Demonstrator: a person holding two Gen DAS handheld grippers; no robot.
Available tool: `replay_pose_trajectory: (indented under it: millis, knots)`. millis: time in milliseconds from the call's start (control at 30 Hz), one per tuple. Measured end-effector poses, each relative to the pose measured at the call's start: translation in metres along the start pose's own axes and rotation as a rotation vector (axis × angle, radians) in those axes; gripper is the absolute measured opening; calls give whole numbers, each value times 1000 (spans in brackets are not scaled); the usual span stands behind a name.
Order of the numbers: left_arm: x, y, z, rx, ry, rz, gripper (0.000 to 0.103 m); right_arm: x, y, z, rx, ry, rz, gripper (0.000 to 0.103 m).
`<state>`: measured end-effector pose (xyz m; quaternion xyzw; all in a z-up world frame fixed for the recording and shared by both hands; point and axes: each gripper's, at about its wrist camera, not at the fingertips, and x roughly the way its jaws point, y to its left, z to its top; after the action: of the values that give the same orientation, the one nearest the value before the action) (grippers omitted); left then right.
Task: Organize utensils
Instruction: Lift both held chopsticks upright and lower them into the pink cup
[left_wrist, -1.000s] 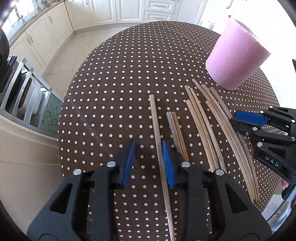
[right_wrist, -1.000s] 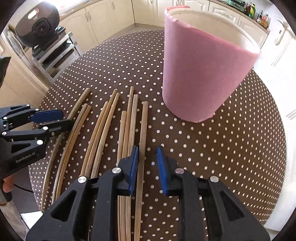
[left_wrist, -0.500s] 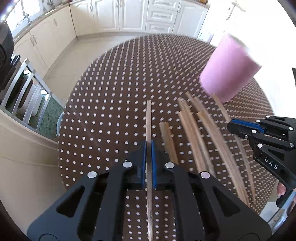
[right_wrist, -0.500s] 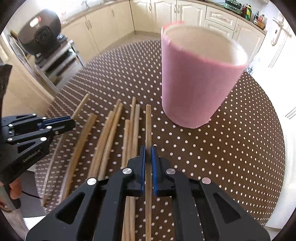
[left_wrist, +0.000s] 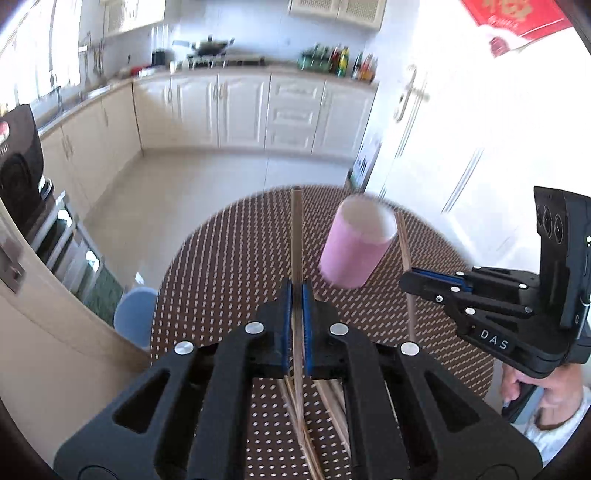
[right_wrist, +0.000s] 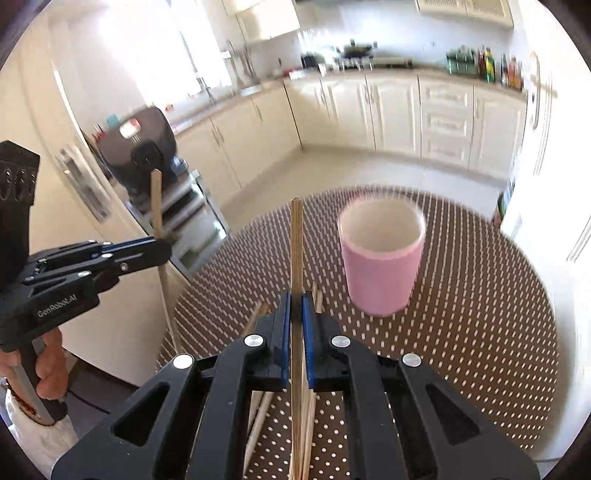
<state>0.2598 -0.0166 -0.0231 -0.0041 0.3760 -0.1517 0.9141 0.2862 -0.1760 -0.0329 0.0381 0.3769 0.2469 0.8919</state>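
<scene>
My left gripper (left_wrist: 295, 291) is shut on a wooden chopstick (left_wrist: 295, 236) and holds it raised above the table; it also shows in the right wrist view (right_wrist: 162, 247) with its stick (right_wrist: 157, 206). My right gripper (right_wrist: 295, 299) is shut on another chopstick (right_wrist: 295, 243), also lifted; it shows in the left wrist view (left_wrist: 410, 280). The pink cup (right_wrist: 382, 258) stands upright and empty on the table, ahead and right of both grippers (left_wrist: 354, 247). Several more chopsticks (right_wrist: 258, 406) lie on the table below the grippers.
The round table has a brown cloth with white dots (right_wrist: 480, 332). A blue stool (left_wrist: 135, 317) stands at the table's left. A rack with a dark appliance (right_wrist: 147, 147) is at the left. White cabinets (left_wrist: 258, 110) line the far wall.
Both grippers closed on a chopstick each, then lifted and tilted up, so the views now show the kitchen beyond the table. The cup stayed in place.
</scene>
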Motion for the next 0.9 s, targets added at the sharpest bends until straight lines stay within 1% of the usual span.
replay_pose_trajectory:
  millis: [133,233,333,400,567,633,733,833,900]
  knots:
    - [-26,-22,8,18,-100,-26,6,-31,6,7,-31,-114,-1,5]
    - [-38,-30,14,20,-185,-27,6,-51,12,10,-62,-231,-28,5]
    - [-41,-34,21,8,-266,-25,6,-61,14,15,-83,-324,-60,5]
    - [-43,-38,27,-3,-301,-41,6,-63,17,23,-87,-396,-94,5]
    - [-43,-41,43,-34,-440,-66,6,-75,15,26,-84,-550,-149,5]
    - [-42,-41,49,-56,-473,-67,6,-76,15,29,-92,-614,-192,5]
    - [-33,-36,58,-97,-519,-66,6,-74,10,31,-87,-677,-231,5]
    - [-23,-35,64,-116,-545,-66,6,-72,0,32,-89,-724,-266,5]
    - [-11,-38,66,-106,-557,-56,6,-67,-5,33,-86,-743,-287,5]
